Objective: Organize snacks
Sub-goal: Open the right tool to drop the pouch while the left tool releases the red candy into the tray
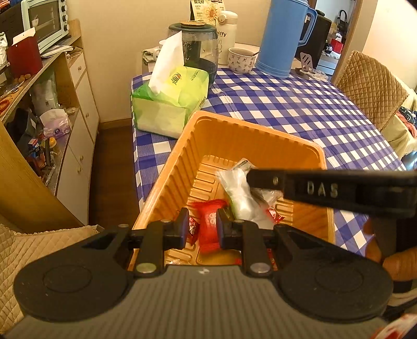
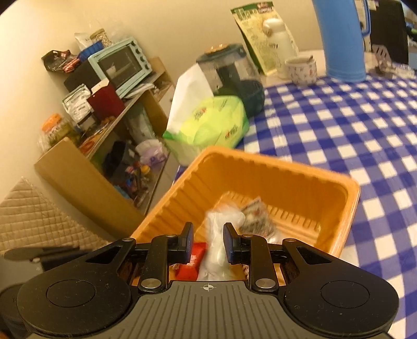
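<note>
An orange plastic tray [image 1: 234, 122] [image 2: 286, 161] stands on the blue checked tablecloth [image 1: 299, 109]. My left gripper [image 1: 202, 226] hangs over its near end, shut on a red-wrapped candy [image 1: 209, 224]. More red candies [image 1: 273, 215] lie on the tray floor. My right gripper [image 2: 208, 242] reaches in from the right, its black finger [image 1: 299, 185] crossing the left wrist view. It is shut on a clear whitish packet [image 1: 235, 193] [image 2: 216, 250] that sticks out past the fingertips. A printed packet [image 2: 256, 216] lies just beyond, on the tray floor.
A green tissue pack [image 1: 172, 104] sits right behind the tray. Farther back are a dark jar [image 1: 200, 44], a mug [image 1: 241, 60] and a tall blue jug [image 1: 284, 36]. A quilted chair [image 1: 372, 86] stands at right, cluttered shelves with a toaster oven [image 1: 44, 23] at left.
</note>
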Demonstrator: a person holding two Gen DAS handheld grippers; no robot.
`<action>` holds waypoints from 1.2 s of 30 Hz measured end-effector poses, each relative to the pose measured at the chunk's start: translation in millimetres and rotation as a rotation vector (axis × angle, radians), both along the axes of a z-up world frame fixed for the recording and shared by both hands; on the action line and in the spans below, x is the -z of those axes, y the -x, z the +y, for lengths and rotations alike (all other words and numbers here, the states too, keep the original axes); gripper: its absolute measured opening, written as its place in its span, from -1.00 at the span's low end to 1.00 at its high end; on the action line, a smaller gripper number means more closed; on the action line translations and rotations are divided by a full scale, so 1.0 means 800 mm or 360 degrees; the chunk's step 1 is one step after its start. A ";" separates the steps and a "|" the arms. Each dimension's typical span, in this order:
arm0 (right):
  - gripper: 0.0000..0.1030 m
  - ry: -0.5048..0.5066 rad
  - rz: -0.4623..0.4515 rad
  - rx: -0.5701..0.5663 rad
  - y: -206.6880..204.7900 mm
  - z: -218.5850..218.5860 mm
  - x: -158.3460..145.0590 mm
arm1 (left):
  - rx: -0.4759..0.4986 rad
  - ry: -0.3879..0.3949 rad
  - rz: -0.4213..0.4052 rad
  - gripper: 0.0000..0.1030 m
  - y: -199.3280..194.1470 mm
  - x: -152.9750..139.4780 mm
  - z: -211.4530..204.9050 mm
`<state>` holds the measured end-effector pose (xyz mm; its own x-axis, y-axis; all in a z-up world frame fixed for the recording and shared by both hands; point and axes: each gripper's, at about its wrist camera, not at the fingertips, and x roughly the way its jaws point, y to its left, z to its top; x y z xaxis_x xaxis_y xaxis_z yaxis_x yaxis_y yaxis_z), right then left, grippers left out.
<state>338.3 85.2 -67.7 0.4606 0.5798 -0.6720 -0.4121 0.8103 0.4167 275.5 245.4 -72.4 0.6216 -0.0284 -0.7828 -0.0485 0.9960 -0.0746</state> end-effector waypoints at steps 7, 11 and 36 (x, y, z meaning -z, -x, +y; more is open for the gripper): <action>-0.35 0.0025 0.0035 -0.0004 -0.005 -0.001 0.003 | -0.0004 0.0006 0.0004 -0.62 -0.003 0.002 0.002; -0.32 0.0036 0.0060 -0.0004 -0.003 -0.004 0.008 | -0.0009 0.0011 0.0004 -0.62 -0.004 0.002 0.003; 0.19 0.0034 0.0039 0.0079 0.039 -0.057 -0.029 | -0.0043 0.0011 -0.0074 -0.35 0.029 -0.031 -0.013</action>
<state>306.9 39.4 -44.6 0.4720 0.5422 -0.6952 -0.3610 0.8383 0.4086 252.5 235.2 -47.5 0.6578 -0.0165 -0.7530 -0.0717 0.9938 -0.0845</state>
